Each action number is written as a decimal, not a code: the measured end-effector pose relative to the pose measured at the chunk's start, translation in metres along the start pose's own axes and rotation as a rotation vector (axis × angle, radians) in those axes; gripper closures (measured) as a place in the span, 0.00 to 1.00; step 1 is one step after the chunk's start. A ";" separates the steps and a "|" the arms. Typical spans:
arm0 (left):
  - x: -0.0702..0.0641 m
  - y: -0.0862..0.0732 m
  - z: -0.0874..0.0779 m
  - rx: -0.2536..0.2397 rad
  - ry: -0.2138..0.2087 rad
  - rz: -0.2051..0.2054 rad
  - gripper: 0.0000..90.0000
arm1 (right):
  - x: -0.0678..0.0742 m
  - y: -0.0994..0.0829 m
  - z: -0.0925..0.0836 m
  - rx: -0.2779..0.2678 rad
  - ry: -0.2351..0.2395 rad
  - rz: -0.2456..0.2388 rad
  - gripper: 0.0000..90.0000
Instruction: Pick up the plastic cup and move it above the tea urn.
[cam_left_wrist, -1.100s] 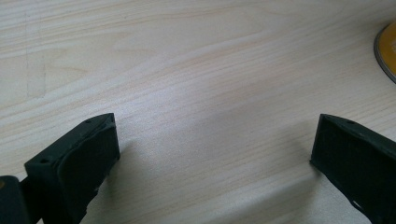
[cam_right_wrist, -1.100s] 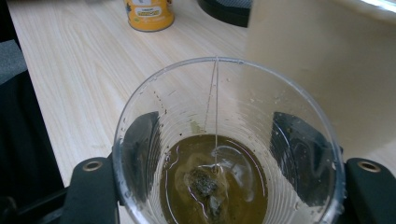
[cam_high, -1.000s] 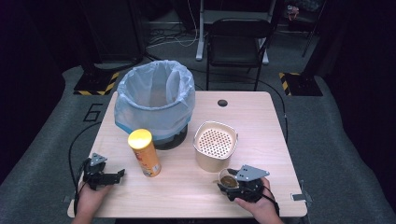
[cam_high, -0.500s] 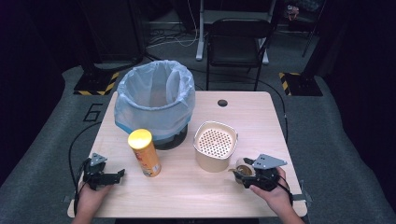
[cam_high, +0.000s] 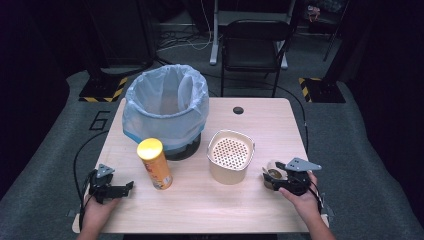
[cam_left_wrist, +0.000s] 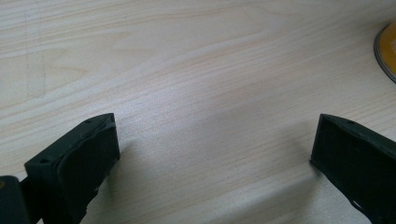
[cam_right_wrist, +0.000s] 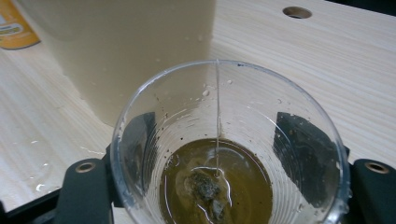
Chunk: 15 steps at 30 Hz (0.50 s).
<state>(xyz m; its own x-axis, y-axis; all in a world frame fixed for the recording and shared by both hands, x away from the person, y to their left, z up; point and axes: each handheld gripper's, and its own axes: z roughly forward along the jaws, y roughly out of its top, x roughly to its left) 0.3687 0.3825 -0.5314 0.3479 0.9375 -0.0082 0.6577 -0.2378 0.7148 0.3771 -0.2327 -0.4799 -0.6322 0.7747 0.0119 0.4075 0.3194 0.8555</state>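
**Cup of tea in the right gripper, beside the strainer pot**

Here is the cup (cam_right_wrist: 229, 144), clear plastic, sitting between the right gripper's (cam_high: 274, 178) two black jaws, one jaw showing through each side of its wall. In the bottom lies brown tea with a soaked tea bag (cam_right_wrist: 205, 189), and the bag's string runs straight up the inside wall to the rim. Droplets cling to the plastic. The jaws have just been opening a little, yet the cup is between them and they hug its sides. In the high view the cup stands near the table's (cam_high: 260, 205) right front corner, upright, just right of the strainer pot (cam_high: 230, 156).

That pot is cream-coloured with a perforated insert on top, and it fills the background of the right gripper view, close behind the cup. Small wet spots dot the wood to its left.

Further left stands a yellow can (cam_high: 154, 163), upright, just in front of the bin (cam_high: 166, 107), which is lined with a pale blue bag.

Over at the front left, the left gripper (cam_high: 118, 190) rests low on the wood, jaws wide apart, nothing between them but bare tabletop.
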 end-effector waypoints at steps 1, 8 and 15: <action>0.000 0.000 0.000 -0.001 0.000 0.002 0.01 | -0.001 -0.002 0.000 -0.003 0.010 0.004 0.31; 0.000 0.000 0.000 -0.002 0.001 0.002 0.01 | -0.005 -0.002 -0.006 -0.039 -0.010 0.030 0.17; 0.000 0.000 0.000 0.000 0.000 0.000 0.01 | -0.004 0.014 -0.023 -0.070 -0.022 0.008 0.17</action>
<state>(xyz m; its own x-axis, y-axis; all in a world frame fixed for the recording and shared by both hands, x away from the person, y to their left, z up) 0.3688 0.3825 -0.5314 0.3479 0.9375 -0.0076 0.6576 -0.2382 0.7147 0.3701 -0.2439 -0.4558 -0.6143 0.7890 0.0085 0.3653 0.2749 0.8894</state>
